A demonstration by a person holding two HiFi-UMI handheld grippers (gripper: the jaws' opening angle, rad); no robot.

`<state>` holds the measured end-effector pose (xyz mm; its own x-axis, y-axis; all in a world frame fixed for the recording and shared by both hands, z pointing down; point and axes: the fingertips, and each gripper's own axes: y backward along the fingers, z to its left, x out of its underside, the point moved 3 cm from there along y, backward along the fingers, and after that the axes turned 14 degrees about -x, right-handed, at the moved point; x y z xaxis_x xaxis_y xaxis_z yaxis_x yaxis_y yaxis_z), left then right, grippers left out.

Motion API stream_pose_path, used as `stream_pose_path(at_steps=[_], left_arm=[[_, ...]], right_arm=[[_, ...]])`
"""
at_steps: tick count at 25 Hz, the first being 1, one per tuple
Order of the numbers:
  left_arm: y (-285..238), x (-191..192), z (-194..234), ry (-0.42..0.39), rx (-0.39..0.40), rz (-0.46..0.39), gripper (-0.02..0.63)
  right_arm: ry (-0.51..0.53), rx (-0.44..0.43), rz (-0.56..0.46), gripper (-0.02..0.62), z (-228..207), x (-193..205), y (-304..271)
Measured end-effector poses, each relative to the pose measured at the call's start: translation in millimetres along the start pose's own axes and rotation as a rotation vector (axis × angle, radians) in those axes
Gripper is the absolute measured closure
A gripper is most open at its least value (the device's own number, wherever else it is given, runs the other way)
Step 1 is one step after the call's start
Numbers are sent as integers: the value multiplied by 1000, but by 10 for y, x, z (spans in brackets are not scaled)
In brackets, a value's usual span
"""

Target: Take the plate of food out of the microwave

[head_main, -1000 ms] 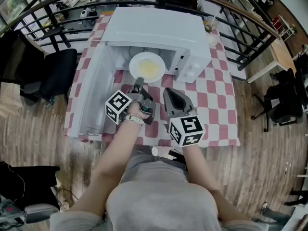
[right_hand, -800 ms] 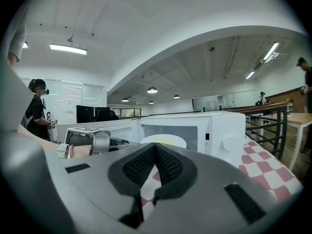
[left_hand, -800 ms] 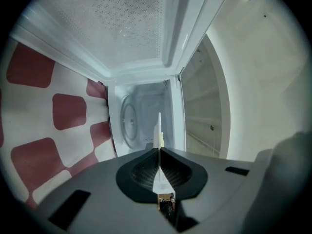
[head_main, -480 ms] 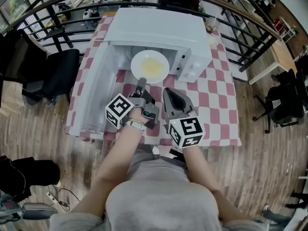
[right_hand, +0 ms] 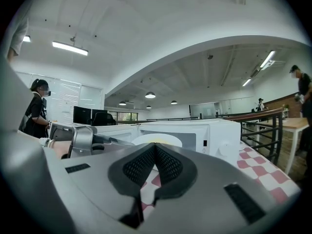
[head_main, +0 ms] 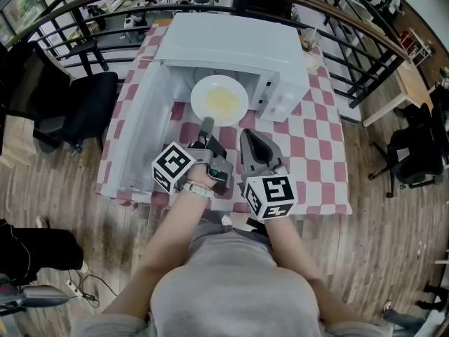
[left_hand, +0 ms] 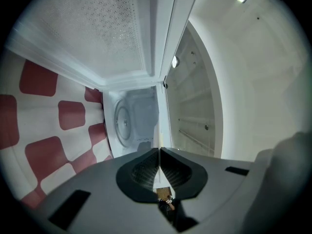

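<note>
1. The plate (head_main: pixel 219 100) sits a little lower in the head view than a second ago and looks slightly bigger. I take that to mean it has been lifted and drawn back toward the person.
2. It now hangs at the mouth of the microwave (head_main: pixel 231 44), centre top of that view. Most of it is out past the front edge, above the checked counter (head_main: pixel 316 153), with the open door (head_main: pixel 137 132) to its left.
3. The left gripper (head_main: pixel 205 125) has backed off with it. Its fingers are clenched on the near rim, which shows as a thin white edge pinched between them in the left gripper view.
4. That view looks past the rim into the oven, where the round turntable (left_hand: pixel 122 122) lies bare.
5. The yellow food (head_main: pixel 223 102) lies flat in the middle of the plate, so the carry looks level.
6. The right gripper (head_main: pixel 248 135) has hardly shifted. It waits just right of the left one, fingers closed together on nothing, with the plate ahead of them in its own view.
7. To my eye the removal is nearly done. What remains is to bring the plate fully clear and set it down on the counter.
</note>
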<state>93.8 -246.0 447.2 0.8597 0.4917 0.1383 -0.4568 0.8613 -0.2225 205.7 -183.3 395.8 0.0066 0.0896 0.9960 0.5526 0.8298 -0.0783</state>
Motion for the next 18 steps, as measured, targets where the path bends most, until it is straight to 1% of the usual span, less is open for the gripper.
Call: stream_pose_path(at_steps=[10,14,18], left_arm=[[111,87,10,11,24,-3,592],[130,101,19,12,22,-1,592],[140,97,18,20,21,-4,593]], right_arm=[[1,28,11,571,7,37,38],[-2,34,24,571,15,56,17],[-30,27,19,571,9,57,13]])
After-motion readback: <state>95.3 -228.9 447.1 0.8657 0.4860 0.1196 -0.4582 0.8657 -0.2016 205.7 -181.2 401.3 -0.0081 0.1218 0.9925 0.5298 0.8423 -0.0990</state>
